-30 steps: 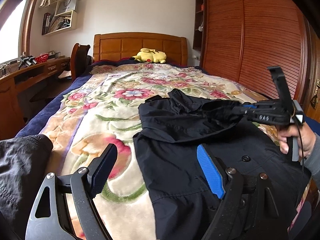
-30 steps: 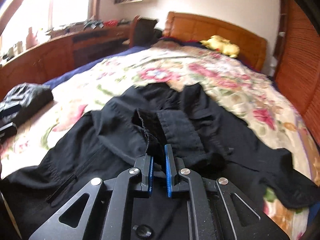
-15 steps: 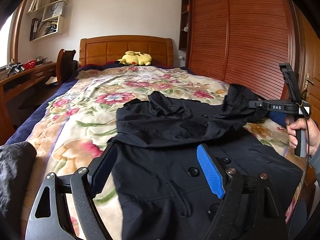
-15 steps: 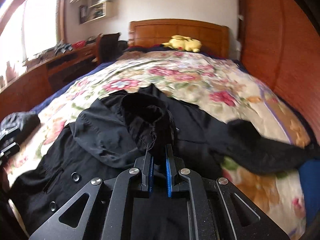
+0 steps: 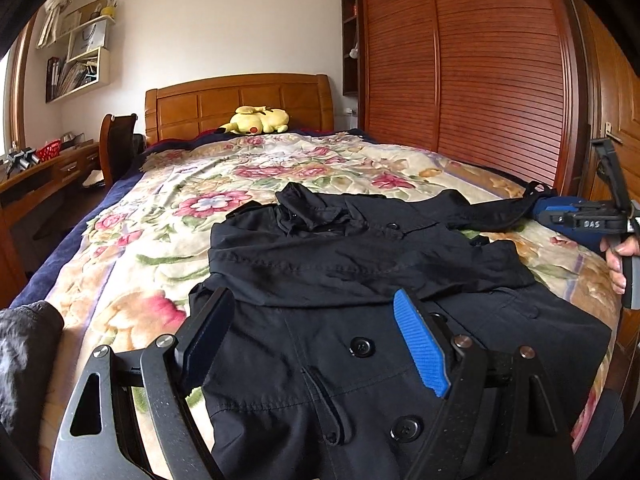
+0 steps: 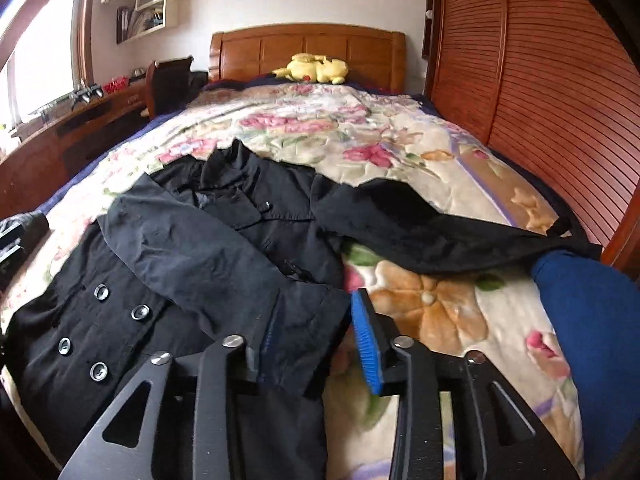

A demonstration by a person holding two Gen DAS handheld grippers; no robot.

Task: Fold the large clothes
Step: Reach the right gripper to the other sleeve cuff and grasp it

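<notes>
Coat (image 5: 360, 312) is spread front-up on the bed (image 5: 132, 264), so that it can be folded flat. Over its left part the left hand-held gripper (image 5: 316, 344) is held wide and empty. At the right, the sleeve (image 6: 432, 232) was carried outward and is now laid straight; the right hand-held gripper (image 6: 316, 328) has just been opening, with nothing between the jaws.
</notes>
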